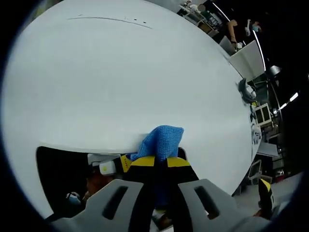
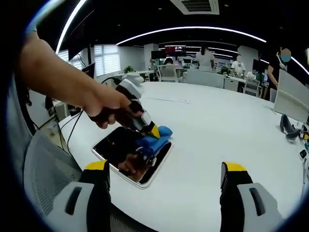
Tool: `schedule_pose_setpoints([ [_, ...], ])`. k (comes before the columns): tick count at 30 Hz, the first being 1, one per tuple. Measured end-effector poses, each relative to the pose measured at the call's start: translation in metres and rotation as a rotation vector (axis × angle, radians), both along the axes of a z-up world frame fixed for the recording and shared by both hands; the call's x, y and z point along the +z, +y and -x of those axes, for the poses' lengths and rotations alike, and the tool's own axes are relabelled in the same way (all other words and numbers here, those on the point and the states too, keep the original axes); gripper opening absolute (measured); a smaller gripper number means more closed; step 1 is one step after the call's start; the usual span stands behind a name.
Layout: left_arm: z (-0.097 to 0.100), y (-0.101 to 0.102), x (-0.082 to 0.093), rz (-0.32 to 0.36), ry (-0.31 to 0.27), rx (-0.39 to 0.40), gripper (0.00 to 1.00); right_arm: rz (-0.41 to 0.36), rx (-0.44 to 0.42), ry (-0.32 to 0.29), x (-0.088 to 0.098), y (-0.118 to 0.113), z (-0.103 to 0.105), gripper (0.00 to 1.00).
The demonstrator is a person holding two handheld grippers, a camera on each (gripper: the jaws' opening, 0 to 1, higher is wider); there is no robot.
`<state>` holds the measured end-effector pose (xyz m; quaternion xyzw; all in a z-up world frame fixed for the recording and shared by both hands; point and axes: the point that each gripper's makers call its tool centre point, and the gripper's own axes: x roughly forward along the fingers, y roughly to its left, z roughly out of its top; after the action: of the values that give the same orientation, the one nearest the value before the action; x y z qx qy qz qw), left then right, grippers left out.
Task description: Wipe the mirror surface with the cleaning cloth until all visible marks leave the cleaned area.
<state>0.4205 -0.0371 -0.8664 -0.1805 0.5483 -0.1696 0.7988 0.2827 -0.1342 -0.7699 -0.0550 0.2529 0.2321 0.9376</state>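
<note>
A rectangular mirror point(image 2: 116, 145) with a pale rim lies flat on the white table point(image 2: 212, 130), near its left edge. My left gripper point(image 2: 152, 133), held in a hand, is shut on a blue cleaning cloth point(image 2: 157, 137) and presses it onto the mirror's right side. In the left gripper view the blue cloth point(image 1: 161, 141) bulges out above the yellow-tipped left gripper point(image 1: 161, 162), and the dark mirror point(image 1: 63, 179) shows at lower left. My right gripper point(image 2: 164, 176) is open, hovering over the table in front of the mirror, with nothing between its fingers.
A person's arm point(image 2: 58, 82) reaches in from the left. A dark object point(image 2: 288, 129) lies at the table's right edge beside a white monitor back point(image 2: 292, 99). Office desks, chairs and several people stand behind the table. A cable point(image 2: 72, 128) hangs at the table's left edge.
</note>
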Motion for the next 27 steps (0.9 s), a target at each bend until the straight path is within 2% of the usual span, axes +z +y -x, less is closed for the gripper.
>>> schedule_pose_setpoints([
  [3, 0.000, -0.008, 0.000, 0.000, -0.003, -0.008, 0.02, -0.002, -0.007, 0.009, -0.004, -0.005, -0.002, 0.95],
  [4, -0.001, -0.010, 0.000, -0.002, -0.005, -0.012, 0.02, -0.010, -0.029, 0.031, -0.008, -0.009, -0.002, 0.95],
  [6, -0.002, -0.011, 0.000, -0.001, -0.004, -0.008, 0.02, -0.026, -0.050, 0.034, -0.008, -0.014, -0.004, 0.96],
  [9, -0.003, -0.014, -0.001, 0.011, 0.003, 0.002, 0.02, -0.023, -0.046, 0.006, -0.003, -0.010, -0.004, 0.98],
  [11, -0.003, -0.015, -0.001, 0.010, 0.001, 0.001, 0.02, -0.001, -0.036, 0.016, -0.007, -0.009, -0.003, 0.98],
  [21, -0.002, -0.015, 0.000, 0.004, -0.014, -0.007, 0.02, -0.010, -0.051, 0.023, -0.007, -0.010, -0.004, 0.97],
  [27, 0.004, -0.017, -0.001, 0.015, 0.000, 0.007, 0.02, 0.004, -0.046, 0.022, -0.008, -0.010, -0.004, 0.97],
])
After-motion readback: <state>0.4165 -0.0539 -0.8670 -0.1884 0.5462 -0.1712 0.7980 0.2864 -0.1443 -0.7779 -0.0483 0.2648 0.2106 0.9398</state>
